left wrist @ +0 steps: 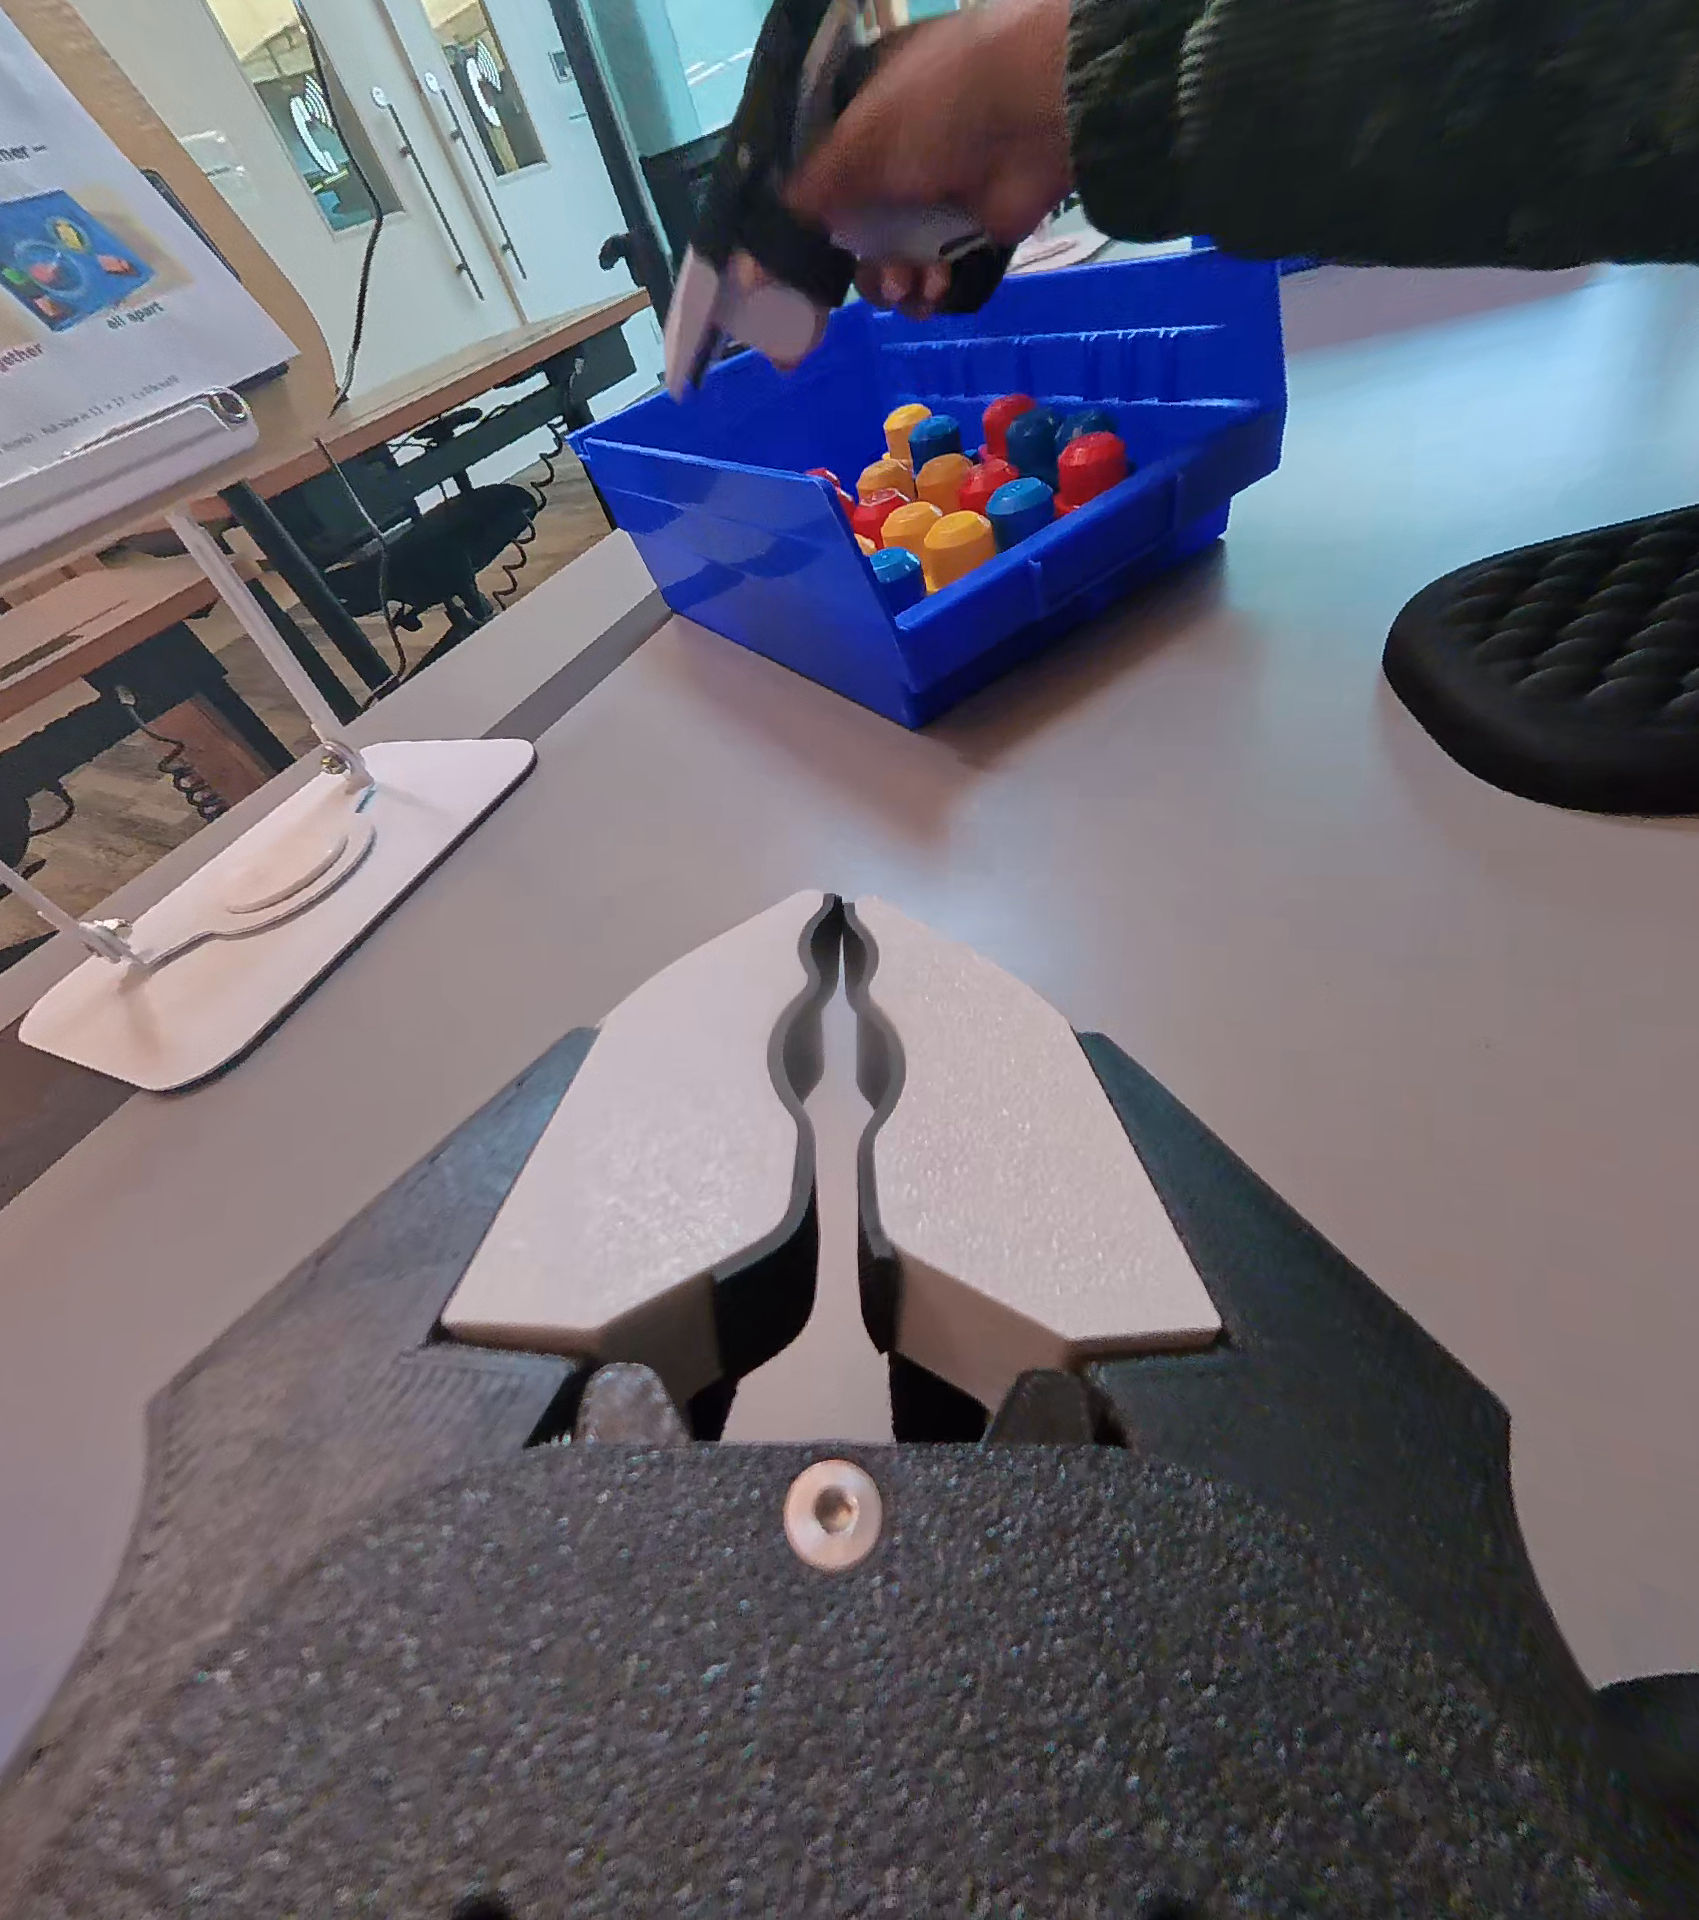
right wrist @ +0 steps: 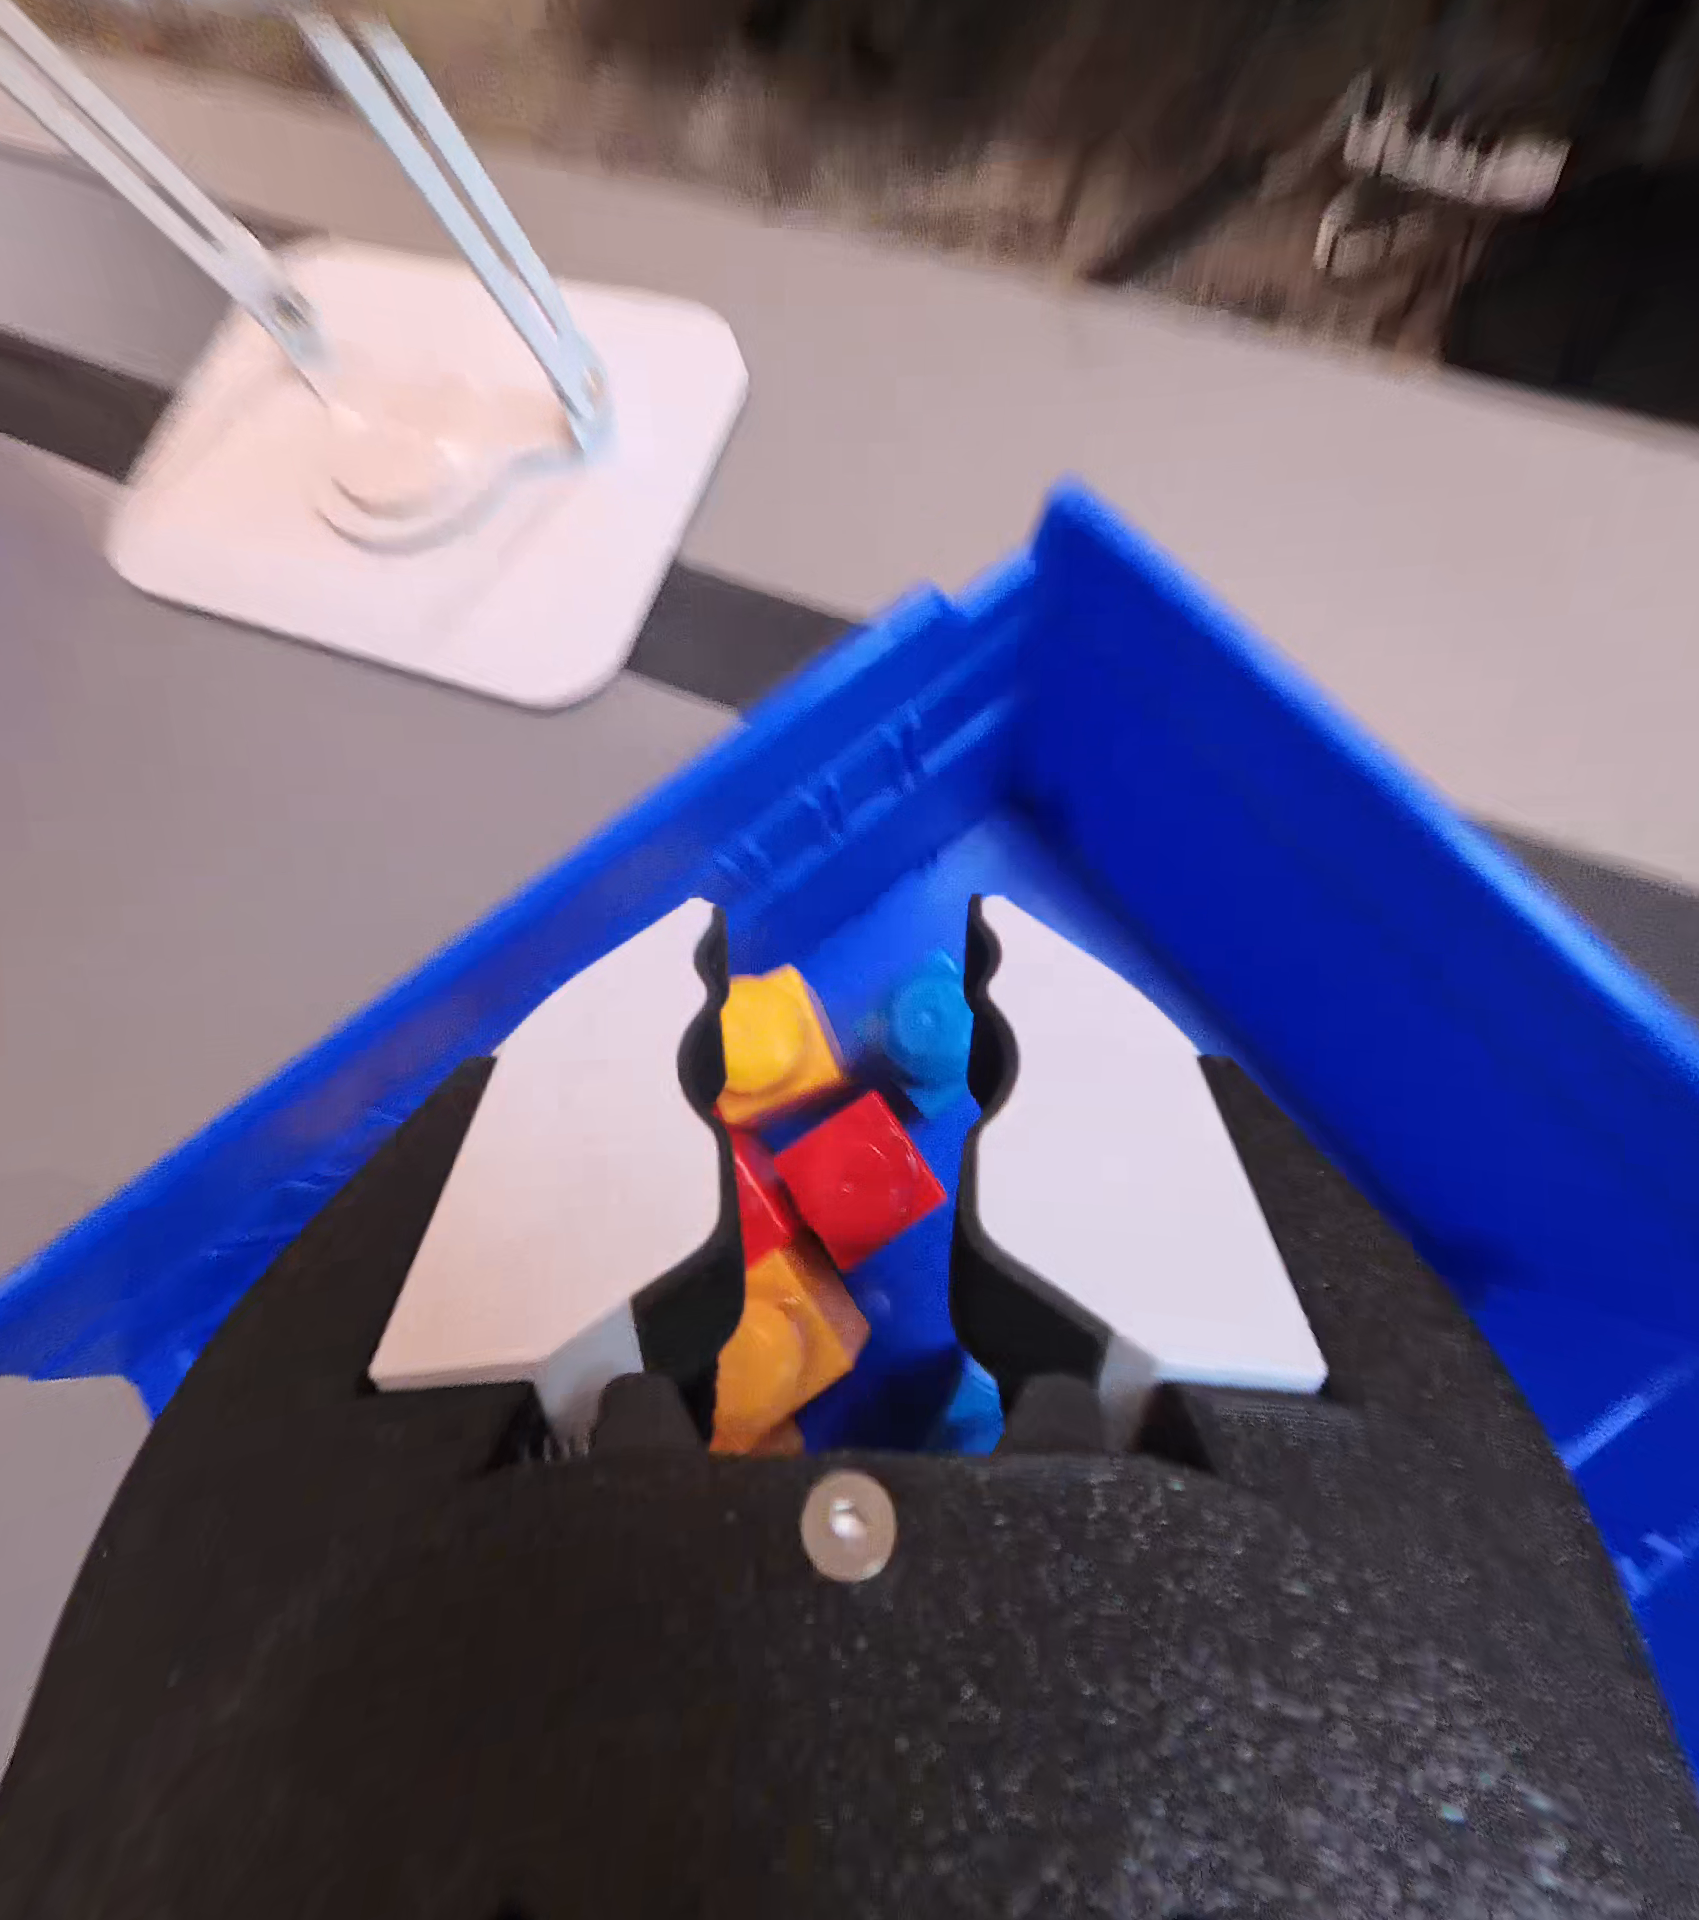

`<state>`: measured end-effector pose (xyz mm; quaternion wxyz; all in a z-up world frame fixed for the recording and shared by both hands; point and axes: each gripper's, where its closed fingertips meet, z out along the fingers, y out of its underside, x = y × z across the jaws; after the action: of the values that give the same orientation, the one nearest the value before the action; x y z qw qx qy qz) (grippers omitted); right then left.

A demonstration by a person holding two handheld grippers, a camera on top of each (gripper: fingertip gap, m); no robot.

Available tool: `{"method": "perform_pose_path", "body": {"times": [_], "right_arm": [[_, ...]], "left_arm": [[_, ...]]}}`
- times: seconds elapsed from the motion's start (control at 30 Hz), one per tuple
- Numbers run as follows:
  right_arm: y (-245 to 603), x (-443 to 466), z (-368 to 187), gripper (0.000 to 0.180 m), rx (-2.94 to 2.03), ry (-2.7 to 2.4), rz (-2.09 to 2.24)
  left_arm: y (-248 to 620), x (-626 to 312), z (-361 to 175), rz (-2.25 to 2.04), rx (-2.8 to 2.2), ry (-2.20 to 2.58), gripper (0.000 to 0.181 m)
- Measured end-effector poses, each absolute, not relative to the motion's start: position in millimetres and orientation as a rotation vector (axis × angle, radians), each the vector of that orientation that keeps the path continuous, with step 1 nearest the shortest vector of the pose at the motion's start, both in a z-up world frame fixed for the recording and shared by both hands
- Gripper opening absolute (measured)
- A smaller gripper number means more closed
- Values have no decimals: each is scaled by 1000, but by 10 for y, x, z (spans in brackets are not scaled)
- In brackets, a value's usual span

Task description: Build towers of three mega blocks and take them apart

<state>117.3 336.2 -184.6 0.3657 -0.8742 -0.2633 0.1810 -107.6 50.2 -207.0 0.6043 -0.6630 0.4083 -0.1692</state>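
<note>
Glossy plastic bin (left wrist: 783, 540) and blocks (left wrist: 959, 488); smooth matt tabletop (left wrist: 1188, 987); dimpled black mat (left wrist: 1614, 665); left gripper (left wrist: 840, 920) of grainy black and pale plastic.

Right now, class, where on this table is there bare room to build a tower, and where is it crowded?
Free: the grey tabletop bordered by the blue plastic bin, the black dimpled pad, the white stand base and the shut left gripper. Crowded: inside the bin, heaped with red, yellow and blue blocks, where the open right gripper hovers.
</note>
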Motion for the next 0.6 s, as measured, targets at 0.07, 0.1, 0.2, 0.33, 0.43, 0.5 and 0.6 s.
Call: {"method": "perform_pose_path", "body": {"times": [0.07, 0.1, 0.2, 0.33, 0.43, 0.5, 0.6], "right_arm": [[3227, 1009, -1427, 44, -2041, -706, 491], [3097, 908, -1226, 44, -1938, -724, 505], [2501, 595, -773, 44, -1673, -781, 527], [1625, 297, -674, 33, -1525, -821, 540], [1134, 132, -873, 14, -1523, -852, 586], [927, 47, -1054, 10, -1525, -880, 599], [819, -12, -1303, 6, -1496, -916, 551]], "left_arm": [[511, -1094, -2038, -392, -1530, 925, 0], [518, -1110, -2015, -392, -1528, 911, 0], [563, -1195, -1920, -378, -1517, 844, 0], [637, -1358, -1758, -349, -1501, 738, 0], [690, -1518, -1597, -298, -1478, 658, 0], [759, -1722, -1455, -221, -1469, 573, 0], [872, -2250, -1164, -124, -1455, 360, 0]]}}
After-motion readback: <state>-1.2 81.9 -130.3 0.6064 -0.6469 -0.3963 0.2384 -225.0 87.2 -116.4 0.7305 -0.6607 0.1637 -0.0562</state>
